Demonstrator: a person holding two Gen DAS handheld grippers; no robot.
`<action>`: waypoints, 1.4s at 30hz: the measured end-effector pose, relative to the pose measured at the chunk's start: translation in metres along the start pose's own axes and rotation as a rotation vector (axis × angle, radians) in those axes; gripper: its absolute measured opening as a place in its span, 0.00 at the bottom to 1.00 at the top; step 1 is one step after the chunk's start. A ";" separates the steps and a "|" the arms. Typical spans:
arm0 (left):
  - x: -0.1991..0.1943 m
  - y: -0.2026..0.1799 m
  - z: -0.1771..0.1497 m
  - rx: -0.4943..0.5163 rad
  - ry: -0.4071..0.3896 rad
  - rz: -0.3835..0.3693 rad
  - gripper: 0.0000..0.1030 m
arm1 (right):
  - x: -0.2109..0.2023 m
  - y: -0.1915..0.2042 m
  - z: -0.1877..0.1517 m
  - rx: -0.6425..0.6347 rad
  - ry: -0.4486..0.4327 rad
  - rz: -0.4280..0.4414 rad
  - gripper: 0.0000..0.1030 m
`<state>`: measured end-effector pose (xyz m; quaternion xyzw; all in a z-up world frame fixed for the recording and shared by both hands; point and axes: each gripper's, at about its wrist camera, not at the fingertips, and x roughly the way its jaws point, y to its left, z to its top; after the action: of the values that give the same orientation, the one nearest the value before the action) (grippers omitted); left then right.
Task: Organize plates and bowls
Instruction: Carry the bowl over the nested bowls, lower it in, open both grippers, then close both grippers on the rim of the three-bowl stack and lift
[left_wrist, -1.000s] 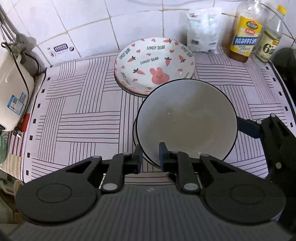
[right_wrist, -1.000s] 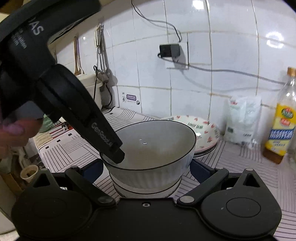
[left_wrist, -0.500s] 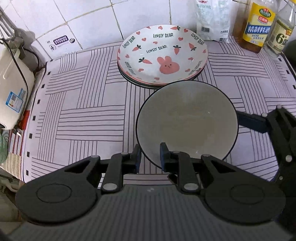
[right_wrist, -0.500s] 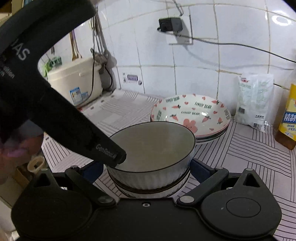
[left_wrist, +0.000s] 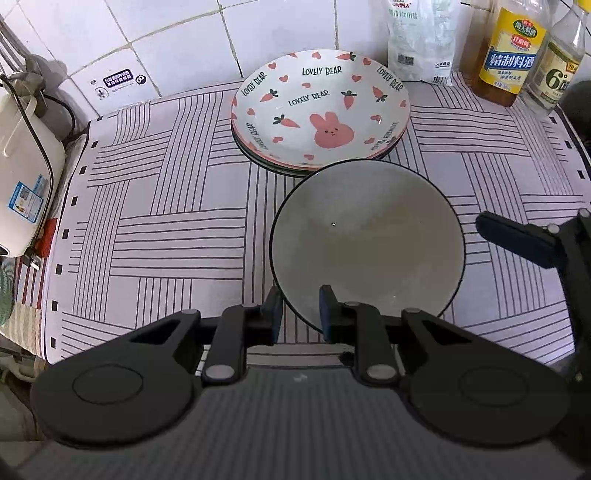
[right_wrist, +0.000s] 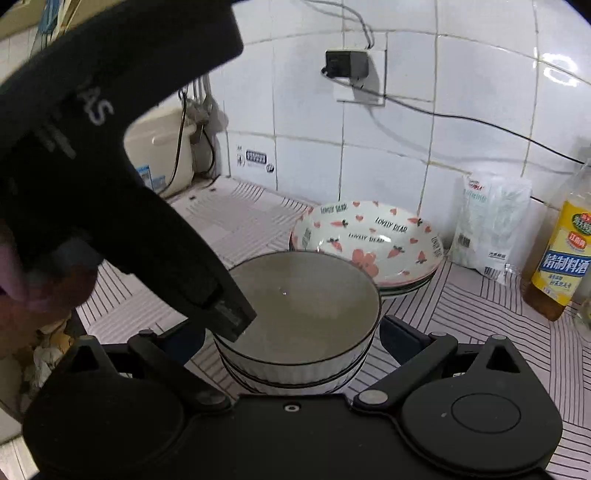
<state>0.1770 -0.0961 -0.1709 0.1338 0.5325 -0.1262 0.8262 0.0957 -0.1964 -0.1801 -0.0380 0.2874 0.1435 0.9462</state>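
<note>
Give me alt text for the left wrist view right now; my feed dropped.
The left gripper pinches the near rim of a grey bowl with a dark edge, over a striped counter mat. Behind the bowl sits a stack of plates, the top one printed with a pink rabbit and carrots. One finger of the right gripper shows beside the bowl at the picture's right.

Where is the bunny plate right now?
The white bunny-and-carrot plate tops a plate stack at the back of the striped mat, just behind the grey black-rimmed bowl and left of the white bag.
</note>
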 end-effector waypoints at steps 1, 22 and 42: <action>-0.001 0.000 0.000 -0.001 -0.003 -0.002 0.18 | -0.003 0.000 0.001 0.005 -0.003 0.001 0.99; -0.047 0.016 -0.029 -0.089 -0.078 -0.089 0.39 | -0.056 0.008 -0.023 0.182 -0.050 -0.040 0.99; -0.035 0.049 -0.048 -0.262 -0.187 -0.245 0.63 | 0.001 0.006 -0.069 0.121 0.047 -0.022 0.99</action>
<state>0.1392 -0.0314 -0.1540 -0.0530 0.4777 -0.1674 0.8608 0.0580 -0.2015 -0.2385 0.0125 0.3174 0.1147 0.9412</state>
